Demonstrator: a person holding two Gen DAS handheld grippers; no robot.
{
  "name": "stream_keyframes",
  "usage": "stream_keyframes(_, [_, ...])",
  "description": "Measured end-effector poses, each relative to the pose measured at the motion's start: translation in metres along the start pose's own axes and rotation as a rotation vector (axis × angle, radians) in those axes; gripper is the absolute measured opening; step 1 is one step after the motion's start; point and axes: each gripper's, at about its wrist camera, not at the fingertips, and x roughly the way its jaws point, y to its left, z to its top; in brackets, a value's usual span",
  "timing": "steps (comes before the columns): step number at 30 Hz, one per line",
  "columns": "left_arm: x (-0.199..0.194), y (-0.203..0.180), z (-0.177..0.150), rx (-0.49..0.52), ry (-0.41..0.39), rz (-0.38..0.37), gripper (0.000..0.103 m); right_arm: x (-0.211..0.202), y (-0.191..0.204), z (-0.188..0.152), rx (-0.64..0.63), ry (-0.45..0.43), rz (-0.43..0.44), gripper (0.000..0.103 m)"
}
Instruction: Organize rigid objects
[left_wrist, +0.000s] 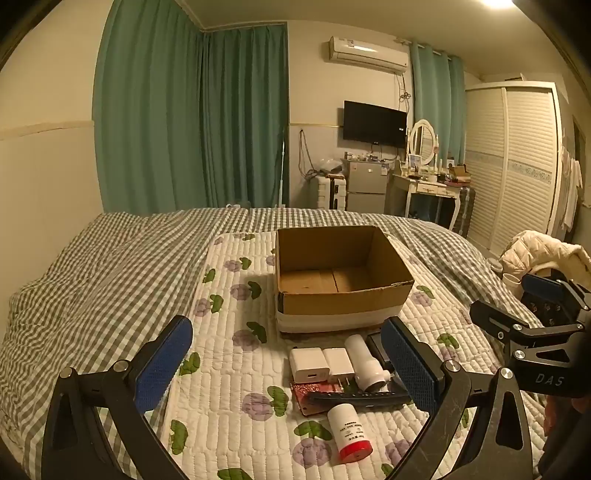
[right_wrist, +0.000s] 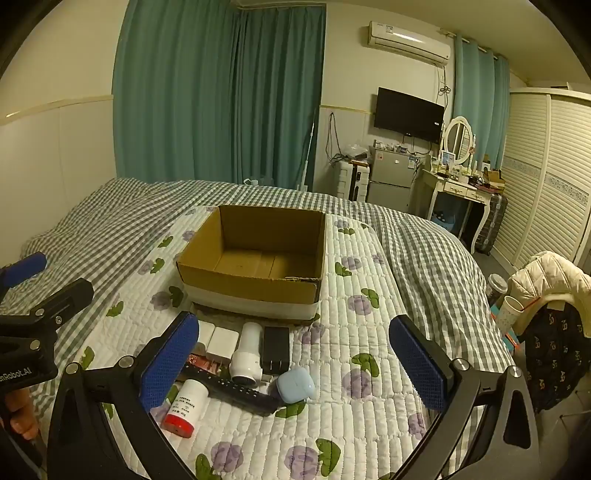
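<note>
Blue-padded left gripper (left_wrist: 291, 363) and right gripper (right_wrist: 301, 360) spread wide, grasping nothing, lower frame. Pale-blue earbud case (right_wrist: 295, 384) seen only in right view.

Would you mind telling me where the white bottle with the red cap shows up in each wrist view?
Left wrist: white bottle with the red cap lies bottom centre, cap toward the camera.
Right wrist: it lies lower left, beside the left blue finger pad.
Shared landmark: the cardboard box beyond it.
</note>
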Motion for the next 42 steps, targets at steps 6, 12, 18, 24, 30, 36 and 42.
stream_keyframes(6, [-0.0007,0.001,-0.0003,-0.008,-0.001,0.009,0.103,0.0019,0.0012,0.0008,-0.002,0.004,-0.001,0.103])
stream_keyframes(12, [0.0,0.004,0.0004,-0.02,0.007,0.014,0.103,0.0039,0.0016,0.0009,-0.002,0.008,-0.002,0.103])
stream_keyframes(18, [0.0003,0.0049,0.0006,-0.027,0.01,0.013,0.103,0.0025,0.0005,-0.0003,-0.001,0.008,-0.003,0.103])
stream_keyframes(24, [0.0003,0.0047,0.0005,-0.027,0.012,0.013,0.103,0.0037,0.0011,-0.001,-0.002,0.011,-0.002,0.103])
stream_keyframes(30, [0.0002,0.0038,0.0004,-0.026,0.011,0.013,0.103,0.0034,-0.0002,-0.0015,-0.003,0.013,-0.002,0.103])
stream_keyframes(36, [0.001,0.0014,0.0004,-0.025,0.01,0.015,0.103,0.0039,-0.0019,0.001,-0.004,0.014,-0.002,0.103])
stream_keyframes(42, [0.0009,0.002,0.0,-0.024,0.01,0.014,0.103,0.0042,0.0007,-0.0024,-0.004,0.015,-0.003,0.103])
